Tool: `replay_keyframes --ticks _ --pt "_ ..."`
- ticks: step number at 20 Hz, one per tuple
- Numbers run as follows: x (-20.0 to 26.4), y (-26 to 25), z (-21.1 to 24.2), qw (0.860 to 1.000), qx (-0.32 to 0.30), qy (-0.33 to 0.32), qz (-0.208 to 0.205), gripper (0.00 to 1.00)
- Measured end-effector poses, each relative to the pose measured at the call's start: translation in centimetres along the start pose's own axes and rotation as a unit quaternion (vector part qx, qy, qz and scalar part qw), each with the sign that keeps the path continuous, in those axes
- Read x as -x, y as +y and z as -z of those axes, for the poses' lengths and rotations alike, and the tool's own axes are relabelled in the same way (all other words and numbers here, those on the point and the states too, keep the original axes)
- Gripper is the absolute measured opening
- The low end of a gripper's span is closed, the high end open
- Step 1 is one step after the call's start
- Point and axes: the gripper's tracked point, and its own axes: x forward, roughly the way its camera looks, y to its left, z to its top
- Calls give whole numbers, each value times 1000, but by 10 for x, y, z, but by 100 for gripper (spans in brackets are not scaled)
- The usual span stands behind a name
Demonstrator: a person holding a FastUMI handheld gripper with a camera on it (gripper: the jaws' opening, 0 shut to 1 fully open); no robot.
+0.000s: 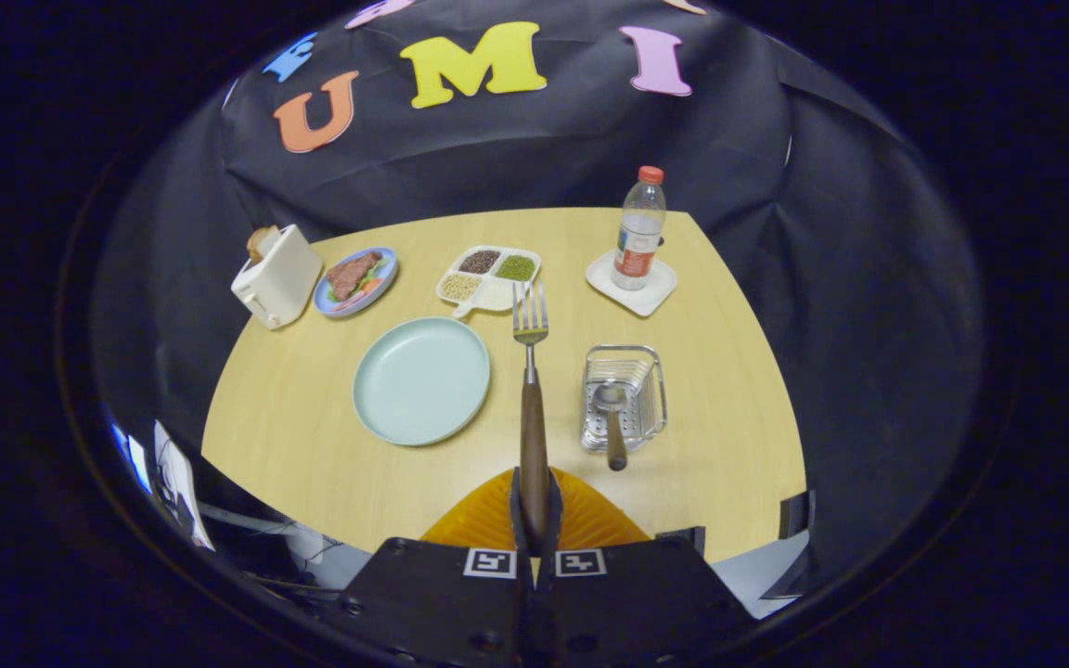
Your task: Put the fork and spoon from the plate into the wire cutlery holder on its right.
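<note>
On the wooden table (312, 445), the gripper (534, 520) is clamped on the fork (532, 390) handle, tines pointing straight ahead (lengthwise along the fingers), between the plate (420, 380) and wire holder (624, 397), where the spoon (611, 413) apparently rests.

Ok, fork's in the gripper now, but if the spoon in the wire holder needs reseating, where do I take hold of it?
Judging from here, take the spoon by its wooden handle, which sticks out over the near rim of the wire holder toward the gripper. The bowl lies inside the wires, hard to reach. Come from the near side, along the handle. The fingers are shut on the fork, so place that first.
</note>
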Motion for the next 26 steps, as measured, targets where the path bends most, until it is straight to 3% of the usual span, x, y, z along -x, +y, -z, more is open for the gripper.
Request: replay_keyframes --ticks 10,17,26 --pt "-6 -74 27 999 -30 30 30 1" --pt "-33 -74 36 998 -30 57 26 5" --pt "-40 -76 4 999 -26 13 40 9"
